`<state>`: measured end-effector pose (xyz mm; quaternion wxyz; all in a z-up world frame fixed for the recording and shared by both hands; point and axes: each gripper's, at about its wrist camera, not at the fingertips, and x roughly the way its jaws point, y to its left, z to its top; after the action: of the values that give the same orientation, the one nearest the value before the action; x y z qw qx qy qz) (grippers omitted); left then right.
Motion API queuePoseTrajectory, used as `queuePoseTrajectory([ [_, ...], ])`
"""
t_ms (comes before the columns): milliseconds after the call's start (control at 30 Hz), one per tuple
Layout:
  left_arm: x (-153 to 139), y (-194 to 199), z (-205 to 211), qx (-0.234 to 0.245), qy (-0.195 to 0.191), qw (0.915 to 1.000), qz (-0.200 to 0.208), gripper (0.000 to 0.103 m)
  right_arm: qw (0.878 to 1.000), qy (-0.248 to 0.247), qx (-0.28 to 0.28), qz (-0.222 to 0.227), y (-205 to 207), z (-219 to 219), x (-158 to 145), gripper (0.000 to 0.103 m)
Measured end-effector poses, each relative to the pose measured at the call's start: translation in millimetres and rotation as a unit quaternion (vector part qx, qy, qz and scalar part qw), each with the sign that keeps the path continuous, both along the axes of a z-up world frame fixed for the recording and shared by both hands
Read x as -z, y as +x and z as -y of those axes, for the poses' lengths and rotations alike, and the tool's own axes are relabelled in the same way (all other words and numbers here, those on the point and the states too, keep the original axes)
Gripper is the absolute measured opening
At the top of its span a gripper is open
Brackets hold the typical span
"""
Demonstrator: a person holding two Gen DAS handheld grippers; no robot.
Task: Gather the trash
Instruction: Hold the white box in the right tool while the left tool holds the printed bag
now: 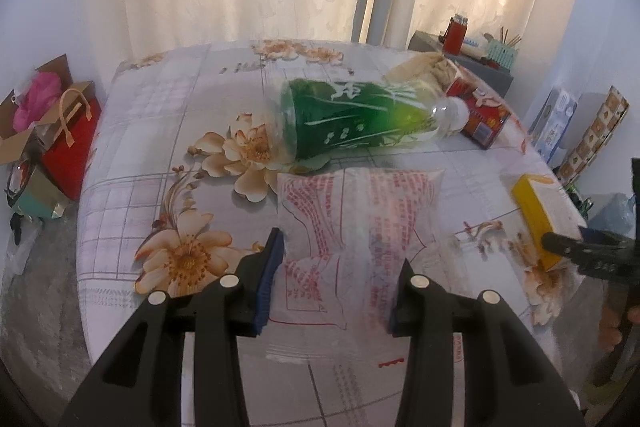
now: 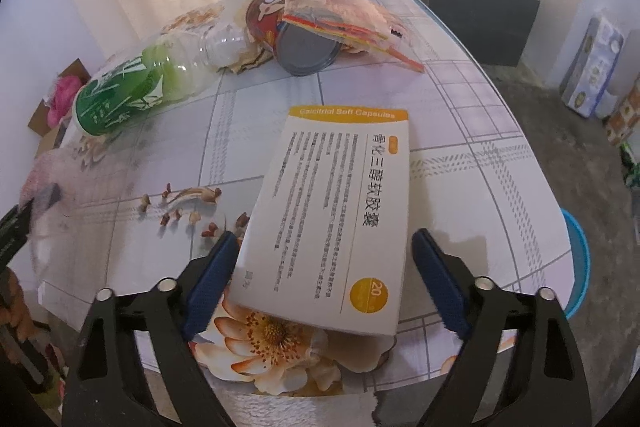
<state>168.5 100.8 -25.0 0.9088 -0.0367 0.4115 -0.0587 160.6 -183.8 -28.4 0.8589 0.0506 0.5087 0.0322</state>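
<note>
A translucent plastic packet with red print sits between the pads of my left gripper, which is shut on it just above the floral tablecloth. Behind it lies an empty green-labelled bottle on its side, with a red tin beyond. In the right wrist view a white and yellow medicine box lies flat between the fingers of my right gripper. The jaws are open: the left pad is at the box's edge and the right pad stands clear of it. The bottle, tin and a crumpled snack bag lie farther back.
A blue bin stands on the floor past the table's right edge. A grey cabinet with a red flask stands at the back right. A red paper bag and cardboard boxes sit on the floor to the left. Curtains hang behind the table.
</note>
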Motion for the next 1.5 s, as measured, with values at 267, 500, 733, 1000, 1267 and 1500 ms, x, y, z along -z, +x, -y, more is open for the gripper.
queuePoseTrajectory([
  [267, -8, -12, 4, 0.002, -0.015, 0.9999, 0.008, 0.04, 1.0, -0.008, 0.003, 0.008, -4, -3, -2, 0.074],
  [500, -11, -18, 7, 0.003, -0.023, 0.9997, 0.012, 0.04, 1.0, -0.001, -0.015, 0.025, -15, -7, -11, 0.074],
  [733, -11, -22, 9, 0.003, -0.024, 0.9996, 0.01, 0.04, 0.999, -0.001, -0.03, 0.014, -16, -13, -6, 0.076],
  [1000, -10, -25, 13, -0.001, -0.015, 0.9998, 0.012, 0.04, 1.0, 0.011, -0.022, 0.016, -15, -13, -4, 0.084],
  [1267, -9, -25, 15, -0.005, 0.002, 0.9998, 0.018, 0.04, 1.0, 0.006, 0.0, 0.009, -9, -11, 1, 0.084],
  [1500, -8, -24, 14, -0.013, 0.01, 0.9997, 0.02, 0.04, 1.0, 0.006, 0.008, 0.009, -10, -8, 2, 0.071],
])
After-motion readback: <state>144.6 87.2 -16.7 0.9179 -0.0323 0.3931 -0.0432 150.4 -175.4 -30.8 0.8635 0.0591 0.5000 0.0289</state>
